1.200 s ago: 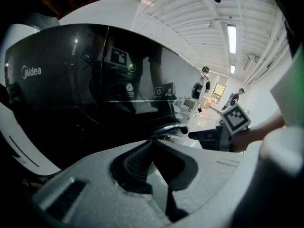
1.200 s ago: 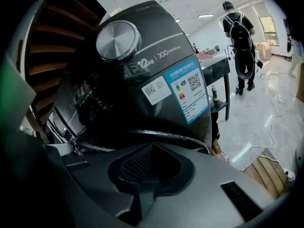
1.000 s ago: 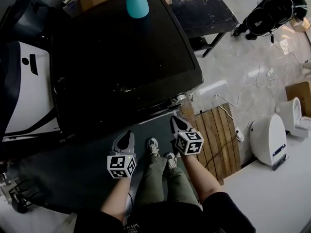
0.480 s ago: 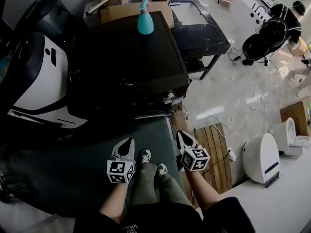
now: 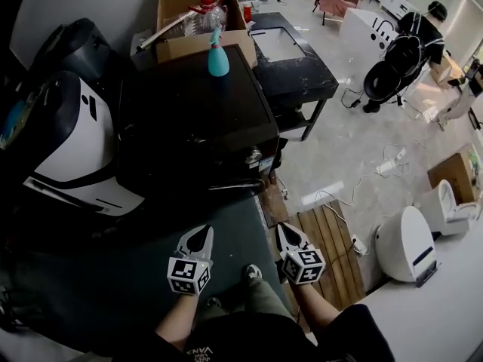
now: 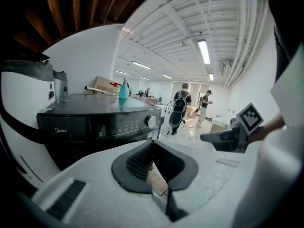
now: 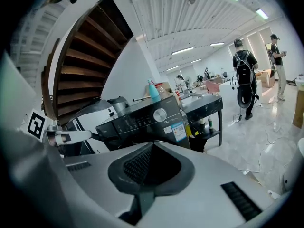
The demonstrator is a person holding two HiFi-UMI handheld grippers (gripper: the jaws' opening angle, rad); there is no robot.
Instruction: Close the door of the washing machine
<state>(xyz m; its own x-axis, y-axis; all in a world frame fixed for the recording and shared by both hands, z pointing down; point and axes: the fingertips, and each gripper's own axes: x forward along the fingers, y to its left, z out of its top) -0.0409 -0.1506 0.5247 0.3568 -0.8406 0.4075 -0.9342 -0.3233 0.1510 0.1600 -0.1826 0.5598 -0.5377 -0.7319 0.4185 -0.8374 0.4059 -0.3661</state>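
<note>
The black front-loading washing machine (image 5: 198,119) stands ahead of me with a teal spray bottle (image 5: 218,59) on its top. Its control panel and silver knob (image 7: 160,114) face both gripper views. The front below the panel (image 6: 76,148) is dark, and the gripper bodies mostly hide the door. My left gripper (image 5: 199,237) and right gripper (image 5: 287,234) hang side by side over the dark floor mat, short of the machine and touching nothing. Both are shut and empty, as the left gripper view (image 6: 152,145) and right gripper view (image 7: 152,146) show.
A white and black appliance (image 5: 68,142) stands left of the washer, an open cardboard box (image 5: 198,21) behind it, and a black table (image 5: 290,59) to its right. A wooden pallet (image 5: 328,240), cables and a white device (image 5: 404,243) lie on the floor at right. People stand far back.
Both grippers have lifted and drawn back from the washer. The washer now sits smaller and farther up in the head view, and more of the room shows.
</note>
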